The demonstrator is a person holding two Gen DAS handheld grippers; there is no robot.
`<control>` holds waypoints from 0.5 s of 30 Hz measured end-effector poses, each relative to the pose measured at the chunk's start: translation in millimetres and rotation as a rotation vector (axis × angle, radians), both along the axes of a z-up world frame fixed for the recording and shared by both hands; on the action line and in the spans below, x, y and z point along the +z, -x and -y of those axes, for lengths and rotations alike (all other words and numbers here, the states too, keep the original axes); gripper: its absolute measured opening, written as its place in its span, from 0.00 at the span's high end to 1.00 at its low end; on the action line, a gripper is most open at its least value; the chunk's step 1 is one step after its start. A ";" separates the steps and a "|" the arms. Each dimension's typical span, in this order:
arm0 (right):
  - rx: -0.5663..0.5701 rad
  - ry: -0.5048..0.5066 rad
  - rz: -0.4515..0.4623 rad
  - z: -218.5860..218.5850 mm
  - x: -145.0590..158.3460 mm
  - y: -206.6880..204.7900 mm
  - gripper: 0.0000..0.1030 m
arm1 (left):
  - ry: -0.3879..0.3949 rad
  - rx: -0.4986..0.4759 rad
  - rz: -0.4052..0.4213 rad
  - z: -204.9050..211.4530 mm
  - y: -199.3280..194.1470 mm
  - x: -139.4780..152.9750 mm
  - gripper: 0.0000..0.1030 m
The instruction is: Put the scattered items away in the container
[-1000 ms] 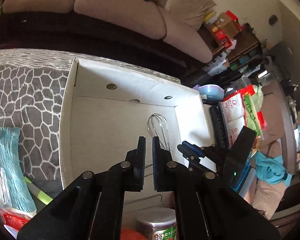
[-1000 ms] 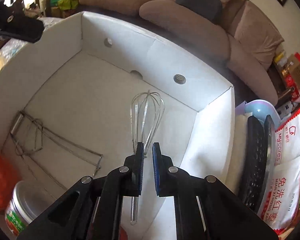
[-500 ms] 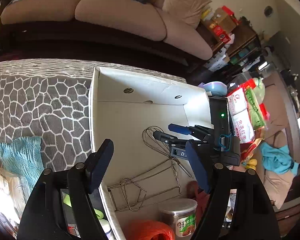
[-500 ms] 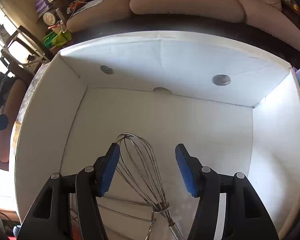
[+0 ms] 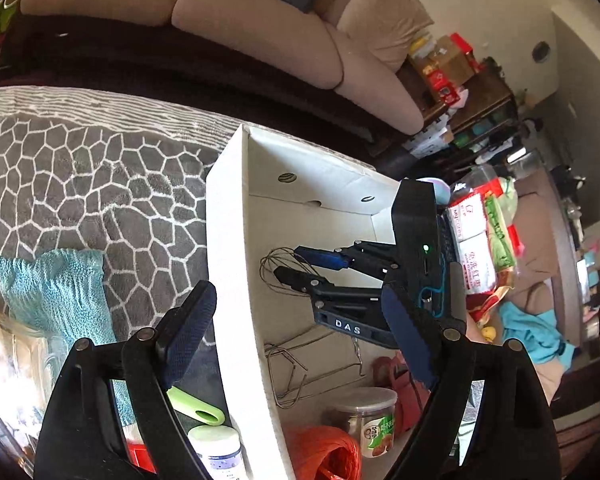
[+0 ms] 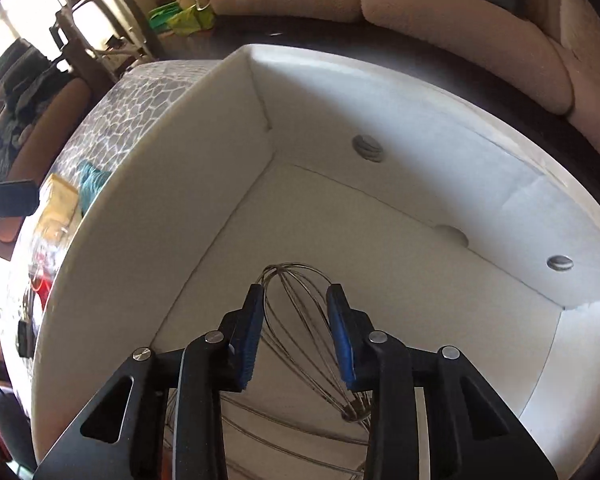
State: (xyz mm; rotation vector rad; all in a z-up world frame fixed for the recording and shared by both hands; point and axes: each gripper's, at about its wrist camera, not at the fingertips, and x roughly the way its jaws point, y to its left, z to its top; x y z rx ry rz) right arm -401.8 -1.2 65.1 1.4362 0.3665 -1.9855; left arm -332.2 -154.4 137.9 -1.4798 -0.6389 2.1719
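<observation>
White cardboard box (image 5: 236, 264) sits on the grey honeycomb-pattern cloth (image 5: 80, 184), near its sofa-side edge; open top, so it serves as the container. Already inside along the near wall: wire rack (image 5: 316, 364), lidded jar (image 5: 370, 420), orange bag (image 5: 324, 456).

Left gripper (image 5: 296, 340) straddles the box's left wall, jaws opening wide with only that wall between them, nothing held. My read: it is lining up for the leftovers outside that wall.

Still outside, at the cloth's near-left corner: teal knitted cloth (image 5: 56, 288), green handle (image 5: 196, 404), white-capped bottle (image 5: 216, 448).

Right gripper (image 6: 296, 332) points steeply down into the box, jaws closing around the whisk (image 6: 300, 320). Wires sit between the pads; can't tell if they are pressed yet. Probably nudging it to a better spot.

Whisk: thin steel balloon wires, coil-wrapped handle, lying flat mid-floor of the box, loop end toward the far wall.
</observation>
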 end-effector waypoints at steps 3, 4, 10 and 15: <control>0.108 -0.013 0.009 16.3 -1.8 -15.2 0.68 | 0.003 -0.001 0.004 5.3 -2.8 -4.0 0.19; 0.132 -0.003 0.023 18.6 -1.6 -19.3 0.68 | 0.005 -0.004 0.002 6.1 -4.2 -4.7 0.19; 0.292 0.019 0.015 29.9 -0.7 -56.8 0.67 | -0.008 -0.007 0.014 11.1 -12.0 -9.9 0.19; 0.277 0.046 0.057 30.7 -0.8 -66.8 0.54 | 0.007 0.000 0.022 13.3 -14.7 -13.5 0.19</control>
